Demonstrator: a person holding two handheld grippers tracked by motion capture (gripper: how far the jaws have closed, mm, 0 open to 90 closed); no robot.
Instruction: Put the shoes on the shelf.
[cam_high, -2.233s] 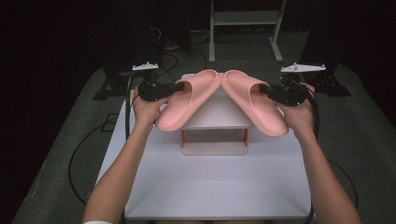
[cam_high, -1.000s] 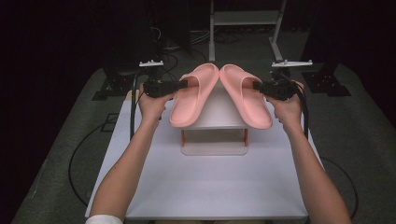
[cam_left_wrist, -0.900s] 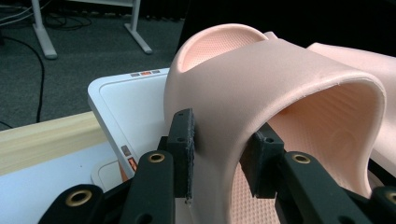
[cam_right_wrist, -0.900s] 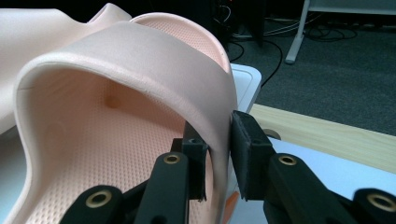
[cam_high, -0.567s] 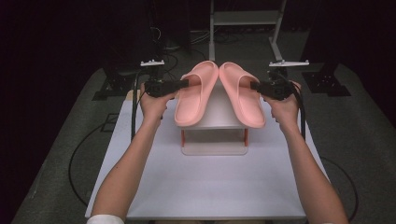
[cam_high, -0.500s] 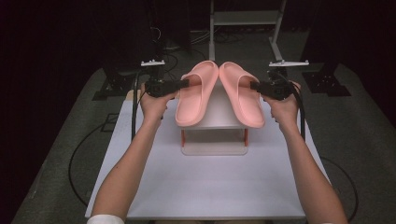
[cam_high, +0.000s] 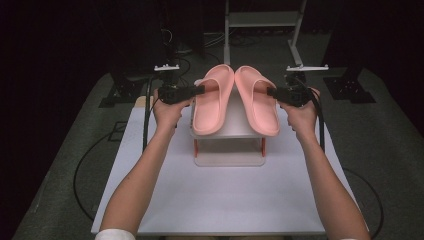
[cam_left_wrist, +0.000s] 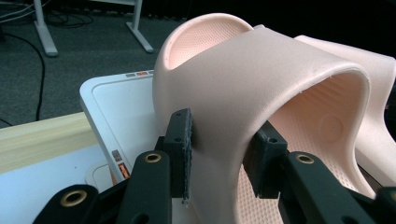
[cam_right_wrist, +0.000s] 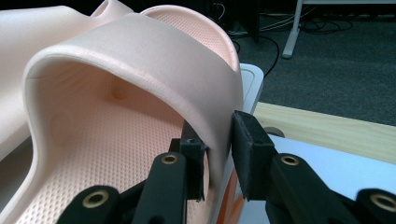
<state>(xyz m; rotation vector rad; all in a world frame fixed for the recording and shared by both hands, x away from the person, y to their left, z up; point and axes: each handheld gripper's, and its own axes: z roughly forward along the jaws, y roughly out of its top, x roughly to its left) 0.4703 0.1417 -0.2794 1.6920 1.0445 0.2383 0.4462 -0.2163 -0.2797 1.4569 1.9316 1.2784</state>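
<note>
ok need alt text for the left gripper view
The left claw grips the side of a pink slide sandal's strap, one black pad on the outside and one inside. The sandal rests on a white stand, with a second pink sandal just beyond it.

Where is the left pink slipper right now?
In the high view, the left slipper lies on the white stand, beside the right slipper.
</note>
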